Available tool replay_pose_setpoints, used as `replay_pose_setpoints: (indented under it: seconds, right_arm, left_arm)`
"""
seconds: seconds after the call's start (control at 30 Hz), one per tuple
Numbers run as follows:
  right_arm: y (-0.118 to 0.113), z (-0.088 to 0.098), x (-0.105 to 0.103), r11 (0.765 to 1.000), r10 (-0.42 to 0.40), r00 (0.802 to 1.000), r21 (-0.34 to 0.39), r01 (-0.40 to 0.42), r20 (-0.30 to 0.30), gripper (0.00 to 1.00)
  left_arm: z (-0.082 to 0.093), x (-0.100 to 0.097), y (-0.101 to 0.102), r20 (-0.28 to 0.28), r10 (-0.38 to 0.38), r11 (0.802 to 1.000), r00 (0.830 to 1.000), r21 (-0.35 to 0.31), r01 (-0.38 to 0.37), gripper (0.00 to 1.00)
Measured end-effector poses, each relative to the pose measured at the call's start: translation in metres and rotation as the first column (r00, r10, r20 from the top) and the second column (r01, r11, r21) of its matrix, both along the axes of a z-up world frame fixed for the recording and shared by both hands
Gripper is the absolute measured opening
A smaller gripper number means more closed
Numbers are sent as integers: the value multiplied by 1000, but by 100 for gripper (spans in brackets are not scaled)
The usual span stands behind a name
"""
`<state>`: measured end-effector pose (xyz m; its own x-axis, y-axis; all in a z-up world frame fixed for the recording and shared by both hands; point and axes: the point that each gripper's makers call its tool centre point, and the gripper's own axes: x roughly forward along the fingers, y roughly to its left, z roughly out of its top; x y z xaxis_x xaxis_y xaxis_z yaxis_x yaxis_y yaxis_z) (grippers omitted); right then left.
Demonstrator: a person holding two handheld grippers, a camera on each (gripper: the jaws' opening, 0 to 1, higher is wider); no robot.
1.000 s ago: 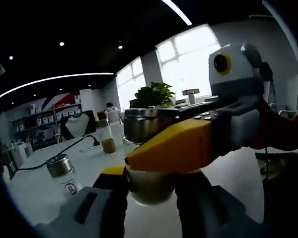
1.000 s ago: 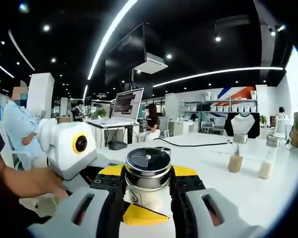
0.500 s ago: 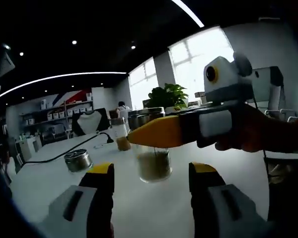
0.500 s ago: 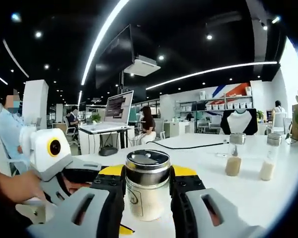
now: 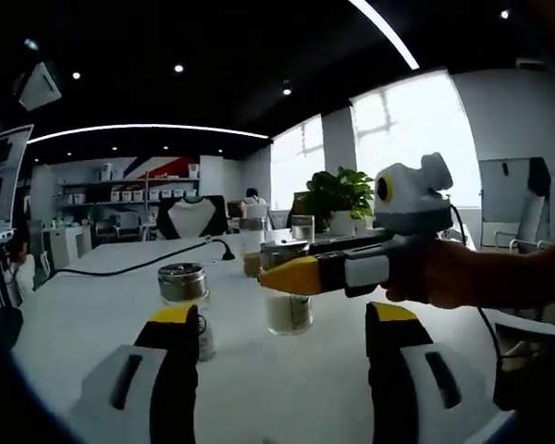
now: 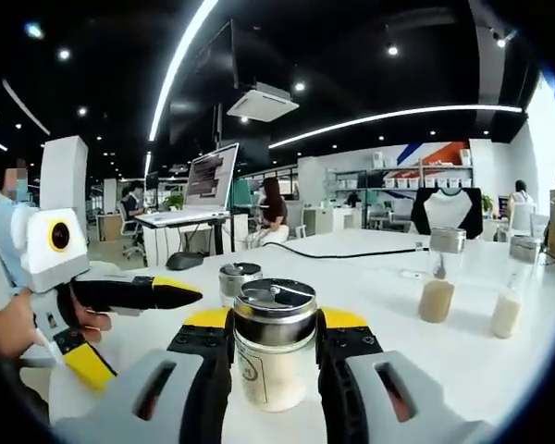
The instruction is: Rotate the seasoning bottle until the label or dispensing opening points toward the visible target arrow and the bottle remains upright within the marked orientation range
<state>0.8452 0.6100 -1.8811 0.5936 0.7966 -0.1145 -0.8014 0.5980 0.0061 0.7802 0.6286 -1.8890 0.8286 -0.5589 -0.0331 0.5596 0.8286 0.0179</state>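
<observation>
Seasoning bottle (image 6: 275,347) stands upright on the white surface (image 6: 388,324), pale granules inside, metal shaker lid on top, small printed mark on the glass facing the right gripper view. Right gripper (image 6: 274,350) clamps it: both jaws press the glass just under the lid. In the left gripper view the same bottle (image 5: 289,301) sits behind the right gripper's yellow tip, base on the surface.

Left gripper (image 5: 277,356) is empty, jaws spread wide, well short of the bottle. In the right gripper view it (image 6: 166,294) hangs off to the left, held by a hand (image 6: 18,324).

Second lidded jar (image 5: 187,296) sits near the left jaw, apart from the task bottle. Two tall vials (image 6: 437,277) with tan powder stand further off to the right. A black cable (image 6: 351,254) runs across the surface behind.

No target arrow or orientation marking visible on the surface, so alignment can't be judged from here.

Risks: glass is smooth, so twisting with a jaw grip high near the lid could let the bottle slip in the jaws or tip off its base; a tilted wrist would break the upright condition. Swinging the right gripper round could clip the nearby jar. With no arrow visible, over- or under-rotation is likely.
</observation>
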Motion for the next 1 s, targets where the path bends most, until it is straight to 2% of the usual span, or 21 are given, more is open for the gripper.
replay_pose_setpoints:
  seconds: [0.13,0.17,0.23,0.37,0.47,0.53,0.8,1.0]
  right_arm:
    - [2,-4,13,1000,-2,1000,-1,2,-16,32]
    - [2,-6,15,1000,-3,1000,-8,3,-17,32]
    - [3,-10,18,1000,-11,1000,-25,11,-16,32]
    - [6,-20,24,999,-11,1000,-47,10,-8,32]
    - [5,-18,25,1000,-9,1000,-25,9,-9,32]
    - [6,-18,26,999,-6,1000,-32,7,15,32]
    - [4,-18,25,1000,-4,1000,-28,4,10,33]
    - [5,-19,27,998,-56,998,-21,56,11,33]
  left_arm:
    - [-1,-4,-6,-20,-39,999,999,-20,39,80]
    - [-3,-3,-7,-35,-37,999,999,-18,36,82]
    - [-3,-3,-8,-30,-33,999,999,-7,33,86]
    - [-5,-3,-6,-38,-24,1000,999,-5,24,89]
    - [-5,-2,-4,-45,-18,1000,999,-8,18,93]
    - [-5,-2,-3,-48,-15,1000,999,-7,14,95]
    - [-4,-2,-1,-47,-5,1000,999,-18,4,95]
    - [-5,-3,-7,-46,-9,1000,999,-26,7,96]
